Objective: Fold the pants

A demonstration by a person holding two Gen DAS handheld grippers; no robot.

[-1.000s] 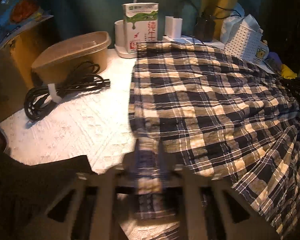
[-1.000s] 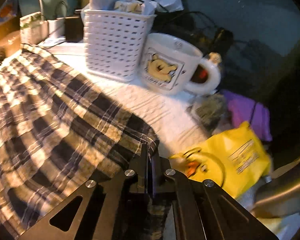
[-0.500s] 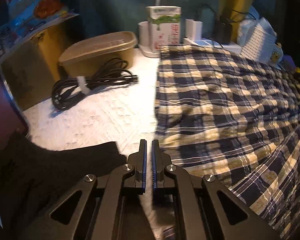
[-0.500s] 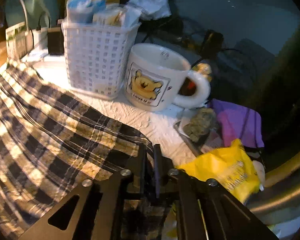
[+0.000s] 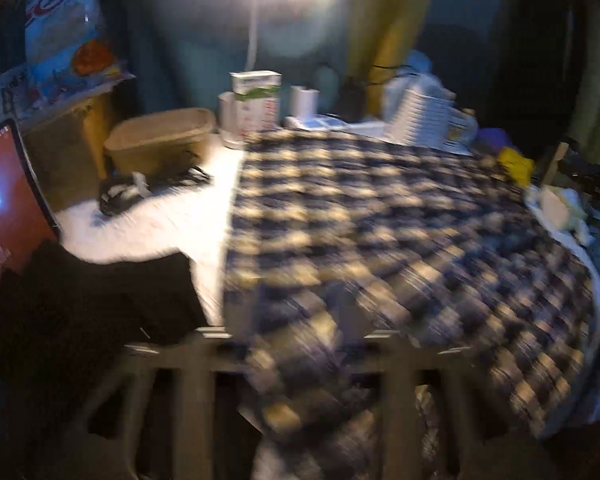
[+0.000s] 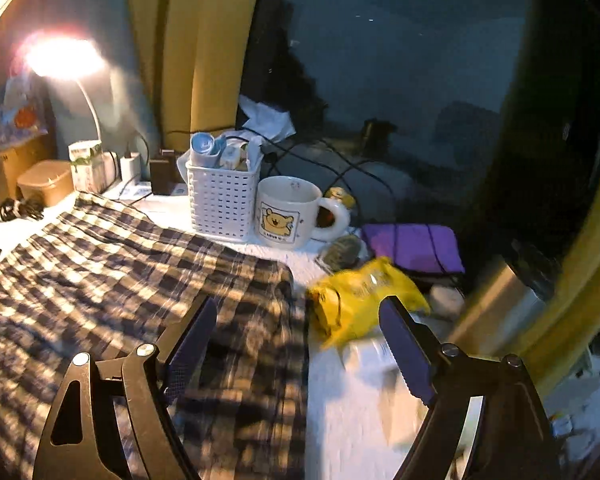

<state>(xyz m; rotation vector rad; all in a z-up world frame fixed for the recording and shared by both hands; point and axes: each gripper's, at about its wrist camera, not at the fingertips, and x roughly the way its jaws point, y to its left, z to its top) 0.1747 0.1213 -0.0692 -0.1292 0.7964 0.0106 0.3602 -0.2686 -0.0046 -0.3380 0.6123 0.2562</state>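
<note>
Left gripper jaws just opened, right gripper likewise, pants released

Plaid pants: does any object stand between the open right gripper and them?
Nothing visible does. The right gripper is open directly over the edge of the plaid pants; the yellow bag lies beside them, not between.

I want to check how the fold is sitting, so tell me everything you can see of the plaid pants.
The plaid pants are thin woven-looking cloth checked in dark navy and cream, with soft wrinkles. They lie spread flat on the white textured cover, their far edge near the white basket and milk carton. In the right wrist view a straight edge runs beside the yellow bag. Neither the left gripper nor the right gripper clamps them; both have just been opening.
</note>
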